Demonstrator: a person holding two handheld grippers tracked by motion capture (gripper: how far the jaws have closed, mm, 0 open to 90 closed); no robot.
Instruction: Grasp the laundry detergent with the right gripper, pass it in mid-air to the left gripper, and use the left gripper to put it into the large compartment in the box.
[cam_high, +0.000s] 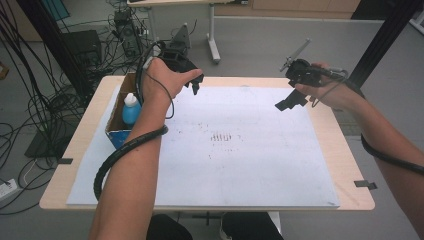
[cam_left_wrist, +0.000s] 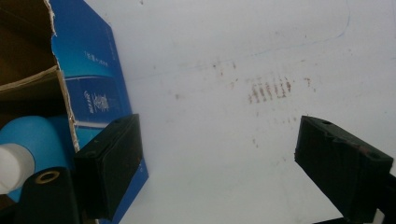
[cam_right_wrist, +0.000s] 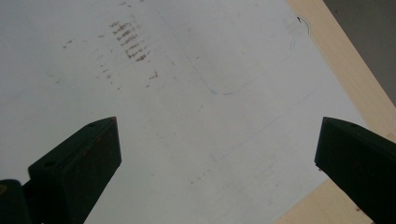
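Note:
A white sheet (cam_high: 240, 150) covers most of the wooden table (cam_high: 350, 160), with brown smudges (cam_high: 225, 136) near its middle. My left gripper (cam_high: 196, 85) hangs above the sheet's far left part, open, nothing between its jaws; in the left gripper view its jaws (cam_left_wrist: 217, 163) frame bare sheet beside the blue box (cam_left_wrist: 93, 88). My right gripper (cam_high: 290, 101) is held above the far right of the sheet, open and empty. In the right gripper view its jaws (cam_right_wrist: 217, 154) stand wide apart over the sheet and the table's edge (cam_right_wrist: 345, 70).
An open blue cardboard box (cam_high: 117, 131) stands at the table's left edge with a blue bottle with a white cap (cam_high: 131, 109) inside. Cables and equipment (cam_high: 100, 45) lie on the floor beyond the table. A table leg (cam_high: 213, 45) stands behind.

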